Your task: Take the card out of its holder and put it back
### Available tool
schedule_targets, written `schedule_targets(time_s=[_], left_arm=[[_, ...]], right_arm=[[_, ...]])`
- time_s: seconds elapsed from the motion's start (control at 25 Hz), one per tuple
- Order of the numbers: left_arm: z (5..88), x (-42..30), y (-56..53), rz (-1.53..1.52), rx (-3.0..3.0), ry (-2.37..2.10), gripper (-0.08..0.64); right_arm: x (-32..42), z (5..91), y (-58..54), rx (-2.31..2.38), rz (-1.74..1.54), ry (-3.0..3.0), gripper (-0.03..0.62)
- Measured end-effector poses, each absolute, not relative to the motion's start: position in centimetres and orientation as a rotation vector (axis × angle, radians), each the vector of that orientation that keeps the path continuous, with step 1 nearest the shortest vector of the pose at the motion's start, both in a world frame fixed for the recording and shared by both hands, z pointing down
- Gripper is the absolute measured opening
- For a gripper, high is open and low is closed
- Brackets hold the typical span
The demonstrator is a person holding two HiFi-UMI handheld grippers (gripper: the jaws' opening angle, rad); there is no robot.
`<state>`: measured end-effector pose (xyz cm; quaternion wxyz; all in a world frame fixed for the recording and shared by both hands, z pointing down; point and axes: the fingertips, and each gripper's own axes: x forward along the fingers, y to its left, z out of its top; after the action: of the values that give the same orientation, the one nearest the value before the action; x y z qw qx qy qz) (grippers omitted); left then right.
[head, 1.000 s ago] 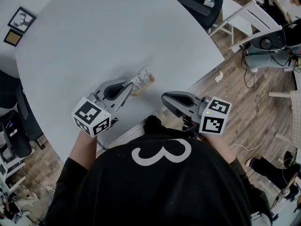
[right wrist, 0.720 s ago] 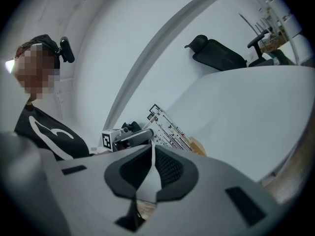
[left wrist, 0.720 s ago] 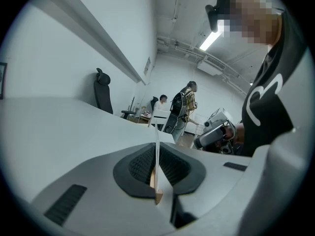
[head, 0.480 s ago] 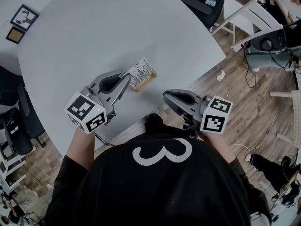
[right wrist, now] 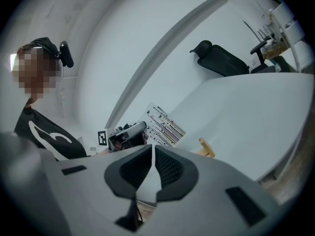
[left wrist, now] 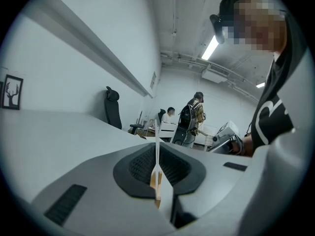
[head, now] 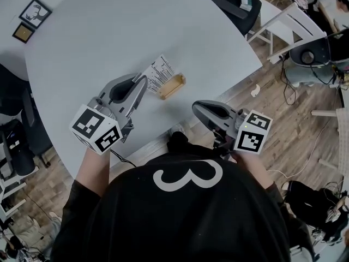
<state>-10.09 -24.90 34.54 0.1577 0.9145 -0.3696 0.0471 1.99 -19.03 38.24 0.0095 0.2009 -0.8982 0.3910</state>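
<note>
our left tool (head: 144, 80) pinches the card (head: 159, 70) out, holder (head: 172, 86) at its 4 o'clock; right tool (head: 198, 107) pressed together, empty; next, we align and reinsert.

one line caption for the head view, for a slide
Left tongs hold the card clear of its wooden holder on the white table; right tongs hover shut.

**One wooden holder on a pale round table**

The table (head: 109, 31) before me is pale grey and smooth, with a curved edge, and it stands on a plank floor (head: 275, 108). The holder (head: 172, 86) lies flat on it, a small bar of light wood near the edge on my side, set slantwise. Just beside it is the card (head: 158, 71), pinched in my left claw (head: 143, 81). Whether its lower edge touches the top I cannot tell.
</note>
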Motion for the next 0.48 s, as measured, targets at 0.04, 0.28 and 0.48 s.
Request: schedule_targets(time_s=[0.04,0.28,0.48], left_arm=[[34.2,-10.5,-24.5,0.109,2.600,-1.068,0.026],[32.7,-12.8,-21.1,-0.032,2.496,-1.073,0.026],[32.2,-12.8,-14.6,-0.090,2.464,-1.053,0.026]], right_arm=[[1.8,38.1,-18.7,0.625,1.215,-2.807,0.012],[0.7,36.8,-16.7,0.619,1.155,-2.832,0.012],[1.0,36.0,-12.5,0.642,1.092,-2.872,0.012]])
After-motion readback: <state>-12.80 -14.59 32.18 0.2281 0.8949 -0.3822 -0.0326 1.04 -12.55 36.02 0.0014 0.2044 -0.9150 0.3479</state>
